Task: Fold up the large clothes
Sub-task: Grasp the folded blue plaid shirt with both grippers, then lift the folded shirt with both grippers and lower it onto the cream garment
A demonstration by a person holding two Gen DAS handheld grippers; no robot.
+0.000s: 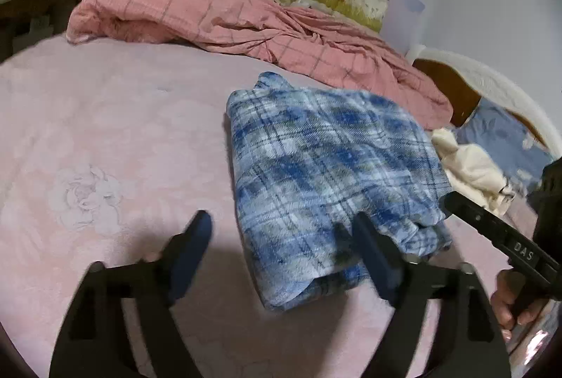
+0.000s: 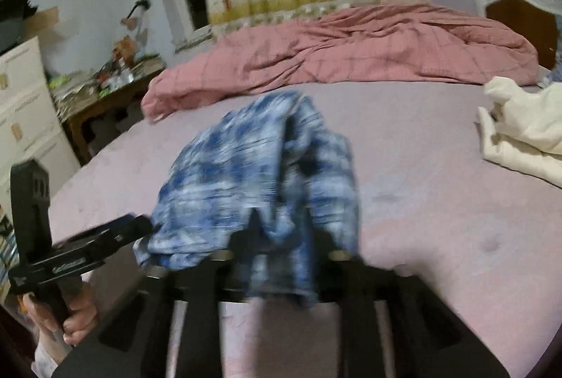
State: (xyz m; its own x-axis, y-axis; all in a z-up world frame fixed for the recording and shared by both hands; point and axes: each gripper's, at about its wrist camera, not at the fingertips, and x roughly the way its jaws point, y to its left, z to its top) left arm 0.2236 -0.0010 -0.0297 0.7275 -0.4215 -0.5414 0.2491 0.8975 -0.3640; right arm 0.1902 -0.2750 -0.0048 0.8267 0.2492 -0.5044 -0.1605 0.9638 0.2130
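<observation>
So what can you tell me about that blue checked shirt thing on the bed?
The blue plaid garment is soft, flannel-looking cloth in blue, white and grey checks. It lies folded into a thick bundle on the pink bedsheet, apart from the rumpled pink quilt and the cream cloth. In the right wrist view its near edge drapes between the right gripper's fingers; blur hides whether they press it. The left gripper is open, one finger over the cloth's near edge.

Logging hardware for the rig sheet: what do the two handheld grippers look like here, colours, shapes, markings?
Both are matte black plastic. The left gripper has two long tapering fingers with blue pads. The right gripper has a flat black body with white lettering, "DAS" legible in the left view; its fingers are blurred.
</observation>
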